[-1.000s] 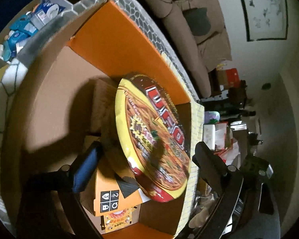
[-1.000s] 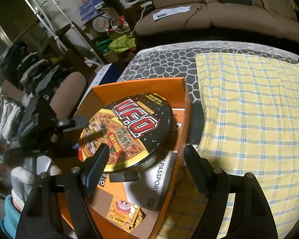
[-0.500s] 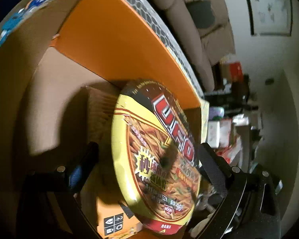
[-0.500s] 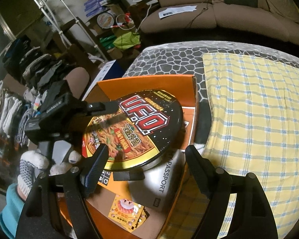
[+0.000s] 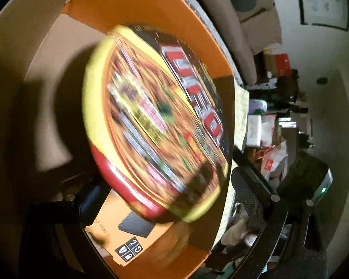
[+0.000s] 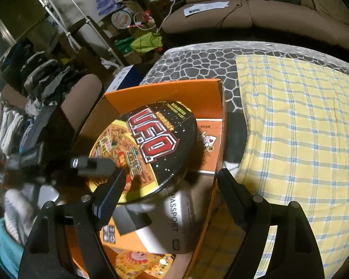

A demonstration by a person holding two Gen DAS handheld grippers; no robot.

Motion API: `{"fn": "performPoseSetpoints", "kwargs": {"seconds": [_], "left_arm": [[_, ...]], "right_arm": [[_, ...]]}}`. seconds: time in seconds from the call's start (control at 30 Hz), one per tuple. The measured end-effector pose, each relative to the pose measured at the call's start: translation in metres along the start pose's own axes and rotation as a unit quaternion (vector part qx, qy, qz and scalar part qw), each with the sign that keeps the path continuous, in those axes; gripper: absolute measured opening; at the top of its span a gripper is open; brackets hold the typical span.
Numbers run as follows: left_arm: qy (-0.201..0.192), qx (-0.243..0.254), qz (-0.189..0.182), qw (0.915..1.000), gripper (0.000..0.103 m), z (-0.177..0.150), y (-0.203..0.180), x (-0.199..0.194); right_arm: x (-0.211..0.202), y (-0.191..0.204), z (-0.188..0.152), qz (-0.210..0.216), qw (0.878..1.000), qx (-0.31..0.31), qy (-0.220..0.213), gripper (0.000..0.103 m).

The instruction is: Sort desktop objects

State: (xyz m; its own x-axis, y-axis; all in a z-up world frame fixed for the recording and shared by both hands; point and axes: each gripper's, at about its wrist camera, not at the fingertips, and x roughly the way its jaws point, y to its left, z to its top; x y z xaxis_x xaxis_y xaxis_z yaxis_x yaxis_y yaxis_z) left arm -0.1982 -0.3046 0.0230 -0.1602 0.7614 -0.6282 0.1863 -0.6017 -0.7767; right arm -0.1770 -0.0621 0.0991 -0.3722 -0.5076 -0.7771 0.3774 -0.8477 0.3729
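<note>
Over the orange box, both grippers' fingers spread wide (nothing held) flank the noodle bowl.

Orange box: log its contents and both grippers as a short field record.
container: orange box, open top, on the patterned tabletop
top item: UFO noodle bowl, tilted, resting on the other items
beneath: grey Passport box, orange card box, yellow packet
left gripper: open, jaws either side of the bowl's near edge
right gripper: open, holding nothing
beside box: yellow checked cloth
</note>
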Motion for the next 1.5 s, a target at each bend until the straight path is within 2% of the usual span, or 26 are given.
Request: {"fn": "performPoseSetpoints", "kwargs": {"seconds": [0.1,0.2,0.33,0.37,0.4,0.43,0.57,0.67,0.8,0.87,0.97,1.07,1.13,1.2,1.27,1.4,1.5], "left_arm": [[-0.007,-0.011,0.008,0.9999,0.100,-0.013,0.000,-0.007],[-0.007,-0.024,-0.008,0.9997,0.100,-0.025,0.005,-0.020],[-0.044,-0.020,-0.010,0.9988,0.100,-0.033,0.009,-0.050],[-0.052,-0.020,-0.022,0.9982,0.099,-0.034,0.010,-0.055],[-0.053,-0.025,-0.042,0.9974,0.100,-0.033,0.013,-0.057],[-0.053,-0.026,-0.046,0.9972,0.100,-0.031,0.013,-0.057],[-0.052,-0.009,-0.020,0.9984,0.100,-0.020,0.005,-0.046],[-0.072,0.019,-0.008,0.9972,0.100,-0.019,-0.001,-0.056],[-0.102,0.029,-0.035,0.9937,0.100,-0.018,-0.010,-0.071],[-0.109,0.029,-0.036,0.9930,0.100,-0.017,-0.011,-0.074],[-0.125,0.031,-0.034,0.9911,0.100,-0.015,-0.014,-0.083],[-0.139,0.031,-0.043,0.9889,0.100,-0.012,-0.016,-0.095],[-0.148,0.021,-0.033,0.9882,0.100,-0.010,-0.014,-0.099],[-0.147,0.012,-0.021,0.9889,0.100,-0.010,-0.012,-0.100],[-0.139,0.007,-0.019,0.9902,0.100,-0.009,-0.008,-0.095],[-0.128,0.006,-0.013,0.9916,0.100,-0.008,-0.007,-0.079],[-0.141,0.030,0.022,0.9893,0.100,-0.009,-0.017,-0.072]], "right_arm": [[0.000,0.000,-0.002,-0.002,1.000,-0.002,0.003,0.084],[-0.001,0.001,-0.004,-0.002,1.000,-0.005,0.005,0.083],[-0.002,0.003,-0.003,-0.005,1.000,-0.011,0.003,0.083],[-0.003,0.004,-0.003,-0.006,1.000,-0.012,0.002,0.083],[-0.004,0.005,-0.003,-0.007,1.000,-0.013,0.000,0.084],[-0.005,0.006,-0.002,-0.006,1.000,-0.014,-0.002,0.084],[-0.013,0.011,0.001,0.008,1.000,-0.016,-0.016,0.083],[-0.016,0.016,0.004,0.030,0.999,-0.010,-0.025,0.083],[-0.001,0.024,0.006,0.033,0.999,-0.013,-0.015,0.083],[0.010,0.031,0.004,0.029,0.999,-0.021,-0.004,0.085],[0.015,0.048,0.003,0.007,0.998,-0.054,-0.014,0.085],[0.020,0.066,0.002,0.027,0.997,-0.077,-0.006,0.083],[0.026,0.074,-0.001,0.037,0.996,-0.085,0.002,0.083],[0.027,0.082,-0.003,0.004,0.995,-0.105,0.005,0.082],[0.024,0.079,-0.001,-0.010,0.995,-0.103,0.002,0.082],[0.017,0.055,0.003,-0.042,0.997,-0.064,-0.004,0.082],[0.018,0.040,0.004,-0.049,0.998,-0.037,-0.002,0.082]]}}
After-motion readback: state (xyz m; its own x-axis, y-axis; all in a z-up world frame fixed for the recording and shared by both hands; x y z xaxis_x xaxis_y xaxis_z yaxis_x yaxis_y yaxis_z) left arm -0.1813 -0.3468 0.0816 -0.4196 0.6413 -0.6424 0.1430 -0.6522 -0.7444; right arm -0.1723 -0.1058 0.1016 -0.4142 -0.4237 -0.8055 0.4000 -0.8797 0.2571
